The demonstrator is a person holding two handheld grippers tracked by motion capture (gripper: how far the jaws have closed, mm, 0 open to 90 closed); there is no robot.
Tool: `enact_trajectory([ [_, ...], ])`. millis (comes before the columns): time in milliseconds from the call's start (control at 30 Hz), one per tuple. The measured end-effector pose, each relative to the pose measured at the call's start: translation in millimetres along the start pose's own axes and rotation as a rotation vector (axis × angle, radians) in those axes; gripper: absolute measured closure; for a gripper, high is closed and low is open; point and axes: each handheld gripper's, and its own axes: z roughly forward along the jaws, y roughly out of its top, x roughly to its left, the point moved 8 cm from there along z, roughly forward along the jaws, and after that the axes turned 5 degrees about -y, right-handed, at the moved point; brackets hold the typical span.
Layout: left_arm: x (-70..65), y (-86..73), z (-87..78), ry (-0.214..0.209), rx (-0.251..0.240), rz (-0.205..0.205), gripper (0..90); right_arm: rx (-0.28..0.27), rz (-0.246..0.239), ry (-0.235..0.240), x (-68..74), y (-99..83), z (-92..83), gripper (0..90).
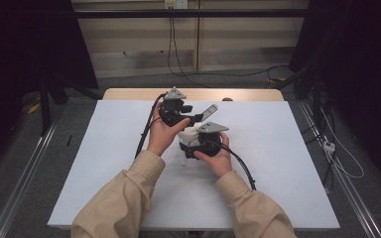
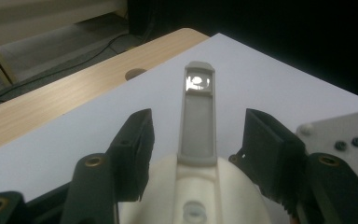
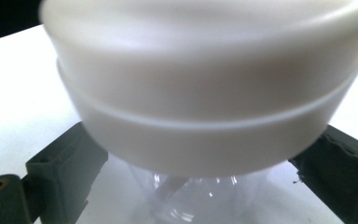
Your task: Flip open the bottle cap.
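holding a bottle (image 1: pixel 192 141) between both claws near the middle of the white worktop (image 1: pixel 104 163). the bottle has a cream cap (image 3: pixel 205 93) over a clear body (image 3: pixel 196 196), and a grey flip spout (image 2: pixel 198 112) stands up from the cap, a bright glint near its tip.

left claw (image 1: pixel 194 120): held in the left hand (image 1: pixel 162 134), jaws spread either side of the spout and cap top in the left gripper view, gaps visible on both sides, not touching the spout. whether the jaw roots touch the cap, cannot tell.

right claw (image 3: pixel 200 186): held in the right hand (image 1: pixel 217 157), jaws sit left and right of the clear body just under the cap in the right gripper view. both jaws look close to or against the body, but the cap hides the contact, so pinching or not cannot tell.

in the high view the two claws are close together, left one farther from the person, right one nearer, the bottle between them. grey plate (image 1: pixel 212 127) on top of the right claw, cables (image 1: pixel 243 166) trail back toward the person. tan sleeves (image 1: pixel 124 198) on both arms. wooden table edge (image 1: pixel 129 94) shows beyond the white sheet.
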Motion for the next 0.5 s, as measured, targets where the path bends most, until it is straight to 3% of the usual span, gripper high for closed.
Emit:
enact_trajectory([
  [233,-2.5,-12.9,-19.2,-0.012,-0.006,-0.018,29.9,0.037,0.019,0.009,-2.8,-4.6,-5.8,4.9],
  [333,-2.4,-20.7,-27.7,-0.011,-0.011,-0.025,24.3,0.027,0.02,0.023,-3.2,-6.3,-9.5,7.2],
  [500,-1.6,-36.0,-43.6,-0.011,-0.018,-0.028,20.9,0.051,0.011,0.006,-9.4,-14.7,-15.9,4.5],
])
